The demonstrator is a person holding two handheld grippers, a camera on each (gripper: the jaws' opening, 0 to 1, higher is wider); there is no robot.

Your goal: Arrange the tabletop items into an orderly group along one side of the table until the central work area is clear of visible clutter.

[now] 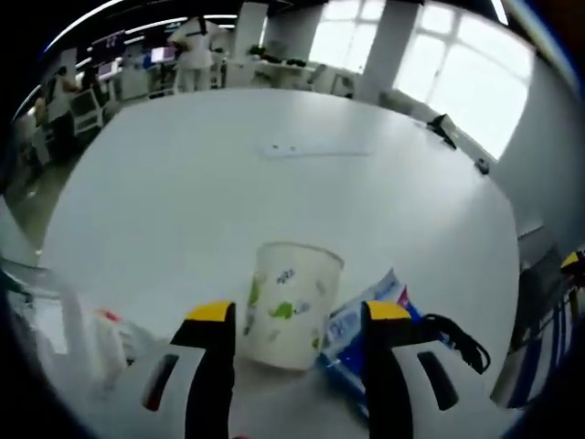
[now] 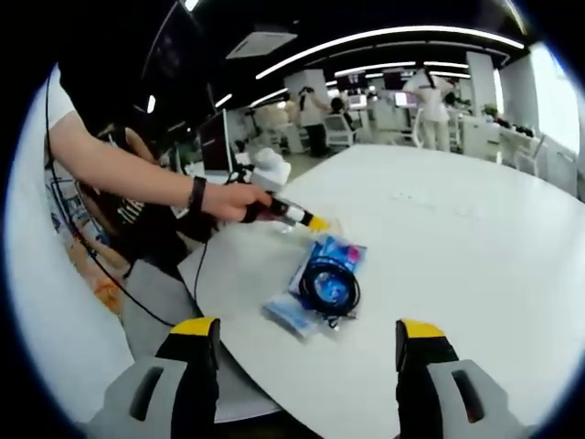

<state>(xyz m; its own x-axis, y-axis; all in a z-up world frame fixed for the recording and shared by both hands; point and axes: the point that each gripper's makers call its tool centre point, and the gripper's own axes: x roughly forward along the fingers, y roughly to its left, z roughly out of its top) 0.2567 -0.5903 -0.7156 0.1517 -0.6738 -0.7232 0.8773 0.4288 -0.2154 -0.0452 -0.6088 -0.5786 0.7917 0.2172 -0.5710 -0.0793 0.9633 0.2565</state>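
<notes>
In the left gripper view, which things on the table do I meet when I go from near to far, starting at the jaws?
Paper cup between the jaws, with the blue packet beside it → flat white strip near mid-table → small dark object at the far edge.

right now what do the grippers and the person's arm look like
Both grippers have pale grey jaw bodies with dark slots, black inner faces and yellow tips: left gripper, right gripper. The person's arm wears a white short sleeve and a black wristband; thin black cables hang beneath it.
</notes>
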